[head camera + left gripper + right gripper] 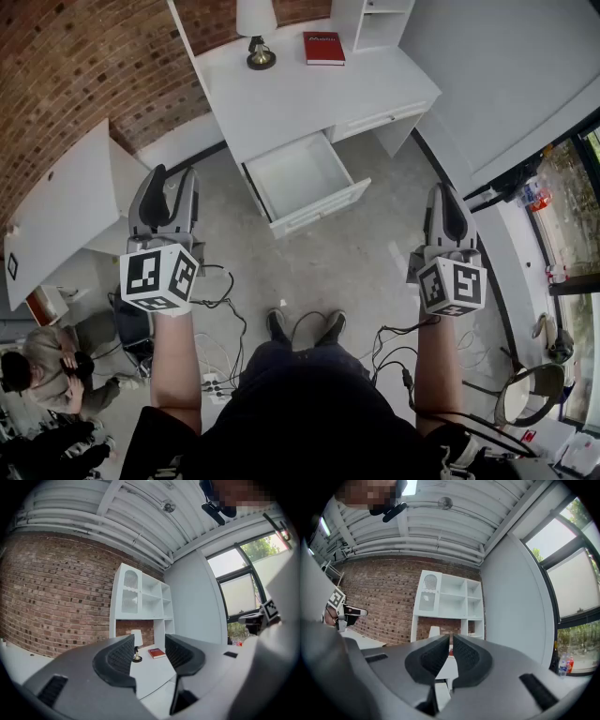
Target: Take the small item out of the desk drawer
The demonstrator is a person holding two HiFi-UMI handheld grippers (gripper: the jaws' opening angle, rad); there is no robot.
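The drawer (pixel 302 174) of the white desk (pixel 281 98) stands pulled out. In the head view its floor shows bare white. We cannot make out the small item there, so it is either hidden against a drawer wall or too small to tell.

We hold the left gripper (pixel 171 184) well short of the desk, jaws apart, with nothing between them. The right gripper (pixel 446 199) is likewise raised and empty, its jaws drawn to a narrow slit.

We judge an item of that size to be light and apt to slide on the smooth drawer floor. Recommended hold: across its narrowest sides, pads squarely opposed, with gentle closing force until its stiffness is known. If we use the right gripper, its jaws need opening first.
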